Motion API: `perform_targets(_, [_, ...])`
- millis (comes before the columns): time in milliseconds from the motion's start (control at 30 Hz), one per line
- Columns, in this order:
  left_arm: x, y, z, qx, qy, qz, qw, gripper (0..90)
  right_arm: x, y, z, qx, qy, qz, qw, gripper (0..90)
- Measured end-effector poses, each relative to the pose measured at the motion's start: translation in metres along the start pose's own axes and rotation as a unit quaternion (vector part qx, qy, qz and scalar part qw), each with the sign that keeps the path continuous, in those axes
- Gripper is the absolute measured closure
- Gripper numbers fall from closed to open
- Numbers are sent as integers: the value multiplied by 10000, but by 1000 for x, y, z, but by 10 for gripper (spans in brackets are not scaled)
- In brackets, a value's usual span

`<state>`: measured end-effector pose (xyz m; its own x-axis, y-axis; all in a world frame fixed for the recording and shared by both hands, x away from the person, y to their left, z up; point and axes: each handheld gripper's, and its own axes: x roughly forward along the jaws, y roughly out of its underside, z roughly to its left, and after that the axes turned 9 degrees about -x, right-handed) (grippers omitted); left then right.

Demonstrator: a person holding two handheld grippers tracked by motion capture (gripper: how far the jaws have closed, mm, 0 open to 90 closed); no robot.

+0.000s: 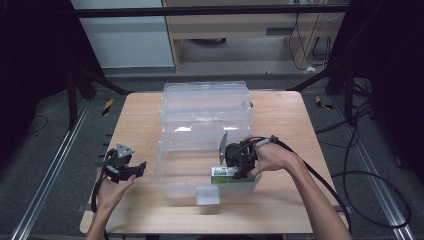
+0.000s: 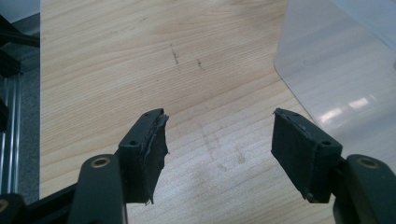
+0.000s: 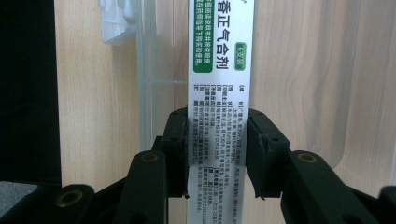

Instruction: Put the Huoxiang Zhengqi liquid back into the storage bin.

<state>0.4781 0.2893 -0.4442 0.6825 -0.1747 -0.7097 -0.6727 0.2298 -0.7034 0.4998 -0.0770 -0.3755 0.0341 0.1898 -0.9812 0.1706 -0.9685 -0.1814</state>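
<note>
A clear plastic storage box with its lid swung back stands in the middle of the wooden table. My right gripper reaches down into the box's front right corner, shut on a green and white medicine carton. In the right gripper view the carton runs upright between the two pads, its narrow white face printed with text, and the box wall lies beside it. My left gripper is held over the table left of the box, open, with bare wood between its pads.
The box's open lid lies toward the far side of the table. A white latch sits at the box's front wall. Cables trail over the floor at the right. Metal rails run along both table sides.
</note>
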Motion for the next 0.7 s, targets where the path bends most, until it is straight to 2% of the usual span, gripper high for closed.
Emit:
perform_targets(167, [0, 0, 0, -3, -3, -2, 10000, 346, 2, 0, 0, -70, 19, 25, 10000, 632])
perform_targets(500, [0, 0, 0, 4, -2, 6, 10000, 346, 11, -1, -1, -17, -8, 120, 9999, 625])
perform_targets(700, [1, 0, 0, 10, 0, 12, 10000, 347, 4, 2, 0, 98, -7, 114, 9999, 614])
